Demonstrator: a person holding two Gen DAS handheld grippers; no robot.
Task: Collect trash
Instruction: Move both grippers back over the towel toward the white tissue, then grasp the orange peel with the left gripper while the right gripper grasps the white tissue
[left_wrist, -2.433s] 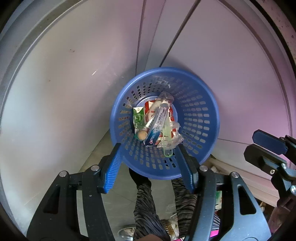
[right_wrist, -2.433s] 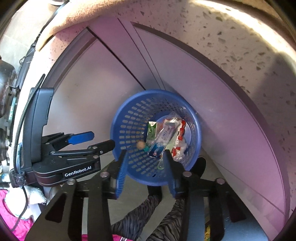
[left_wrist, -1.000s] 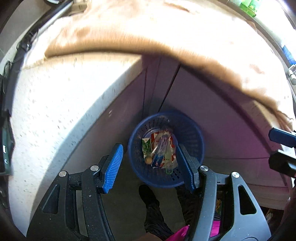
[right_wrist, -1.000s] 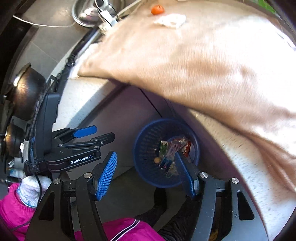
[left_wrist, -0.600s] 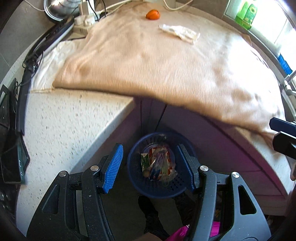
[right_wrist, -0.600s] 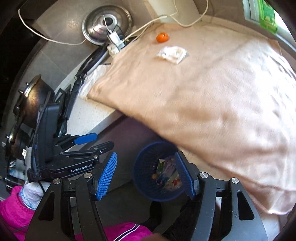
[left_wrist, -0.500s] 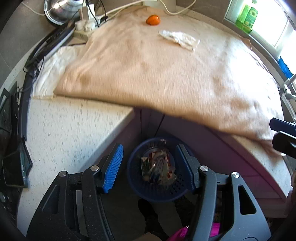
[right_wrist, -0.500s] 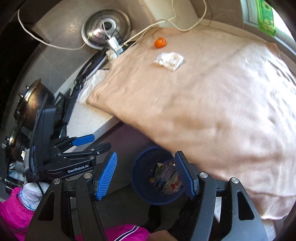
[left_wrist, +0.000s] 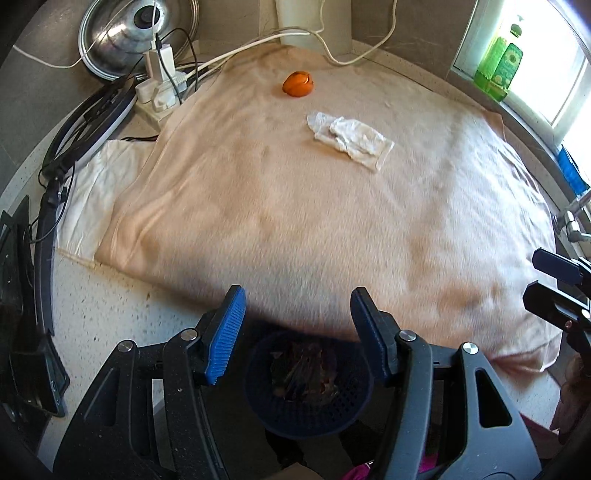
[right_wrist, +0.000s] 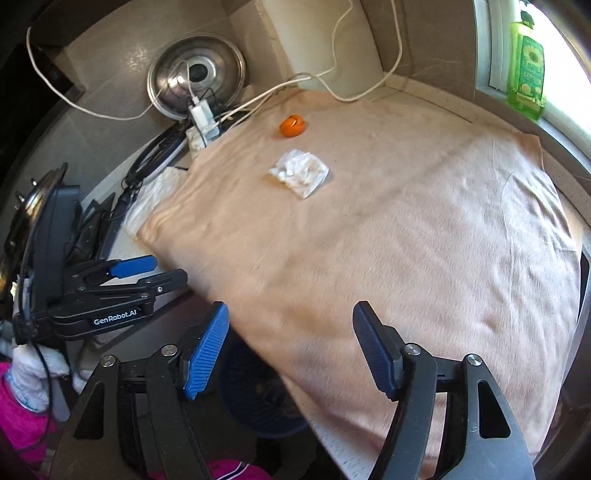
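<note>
White lettering on the side of the left gripper (right_wrist: 147, 275), seen from the right wrist, reads "GenRobot.AI". A green bottle (right_wrist: 526, 66) on the window sill, far ahead and to the right of the right gripper (right_wrist: 290, 347), carries a yellow flower label whose writing is too small to read.

A blue basket (left_wrist: 308, 384) sits low between the left gripper's spread fingers, below the counter edge; it holds crumpled wrappers (left_wrist: 303, 373), dark in shadow.

Both grippers hang with jaws wide apart, holding nothing. Well ahead of them on the beige cloth (left_wrist: 295, 206) lie a crumpled white tissue (left_wrist: 351, 138) and, just beyond it, an orange peel (left_wrist: 298, 84). A steel lid (right_wrist: 195, 75) leans far ahead to the left.
</note>
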